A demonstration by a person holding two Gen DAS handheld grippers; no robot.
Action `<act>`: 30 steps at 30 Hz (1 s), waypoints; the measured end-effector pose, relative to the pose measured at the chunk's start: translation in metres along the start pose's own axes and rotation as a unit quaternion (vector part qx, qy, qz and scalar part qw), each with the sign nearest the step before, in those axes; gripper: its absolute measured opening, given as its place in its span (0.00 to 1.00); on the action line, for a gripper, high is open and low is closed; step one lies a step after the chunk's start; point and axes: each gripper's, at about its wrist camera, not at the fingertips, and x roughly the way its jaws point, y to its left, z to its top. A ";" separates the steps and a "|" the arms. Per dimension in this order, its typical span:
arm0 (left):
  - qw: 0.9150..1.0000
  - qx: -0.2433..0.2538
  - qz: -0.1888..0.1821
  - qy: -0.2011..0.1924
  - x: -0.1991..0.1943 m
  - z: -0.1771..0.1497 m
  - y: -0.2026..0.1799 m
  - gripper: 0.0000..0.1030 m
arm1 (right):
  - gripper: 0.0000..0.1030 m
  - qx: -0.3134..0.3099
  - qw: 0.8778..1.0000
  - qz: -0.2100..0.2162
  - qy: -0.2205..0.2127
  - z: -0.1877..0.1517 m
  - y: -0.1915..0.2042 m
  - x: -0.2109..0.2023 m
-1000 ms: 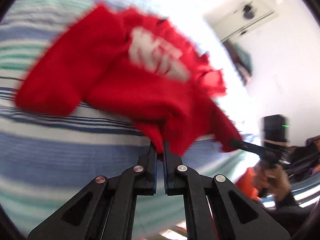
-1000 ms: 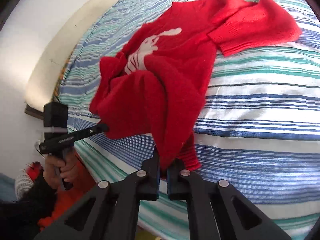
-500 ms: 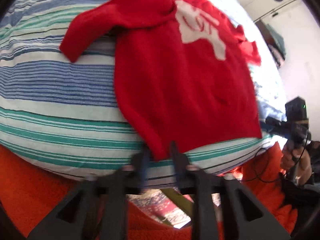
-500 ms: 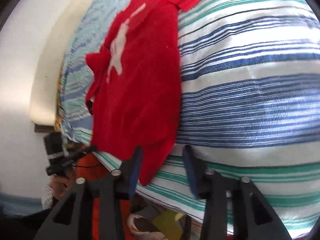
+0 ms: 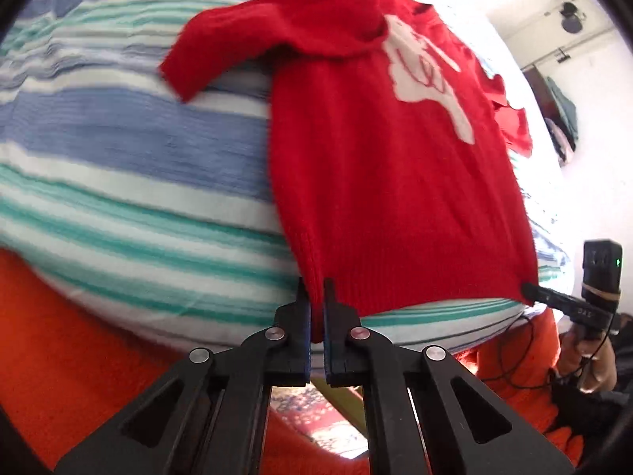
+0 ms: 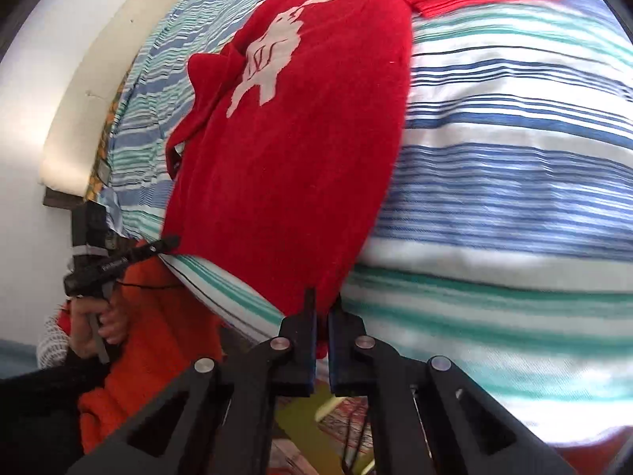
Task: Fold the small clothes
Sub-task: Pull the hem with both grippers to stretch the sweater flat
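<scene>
Though spread face up, with the white motif point(image 5: 429, 79) showing, lies unfolded as yet: red knitted sweater point(image 5: 387, 182) flat on the striped bedcover point(image 5: 130, 146), hem drawn to the near edge of the bed. Near sleeve point(image 5: 253, 39) bent across the chest rather than laid straight; far sleeve point(image 5: 510, 118) bunched at the other side. No fold made so far, judging from the lie of the cloth; laying out looks nearly done, and sleeves, sides and the final doubling all seem left to do.

Left gripper point(image 5: 315, 301) pressed together on one hem corner, red knit pinched between the pads. Right gripper point(image 6: 322, 308) likewise closed on the opposite hem corner, seen in the left view as a black tip point(image 5: 532, 291) at the sweater's far lower edge, held in a hand point(image 5: 585, 364). Hem taut between the two.

Beyond the bed's edge, orange fabric point(image 5: 79, 356) below the cover, and a patterned rug point(image 5: 308, 411) under the fingers. Pale headboard point(image 6: 99, 91) along the far side in the right view, white wall behind.
</scene>
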 end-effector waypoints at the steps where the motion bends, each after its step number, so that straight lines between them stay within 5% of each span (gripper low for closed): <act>1: 1.000 -0.008 -0.003 0.003 0.003 0.000 0.003 0.02 | 0.04 0.004 1.000 -0.007 -0.002 -0.003 -0.004 -0.004; 17: 0.996 0.025 0.079 0.020 0.020 0.009 -0.012 0.02 | 0.03 -0.004 0.997 -0.074 0.015 -0.003 0.001 0.015; 30: 0.996 0.021 0.082 0.016 0.024 0.009 -0.013 0.03 | 0.03 -0.017 0.995 -0.094 0.006 -0.005 0.008 0.021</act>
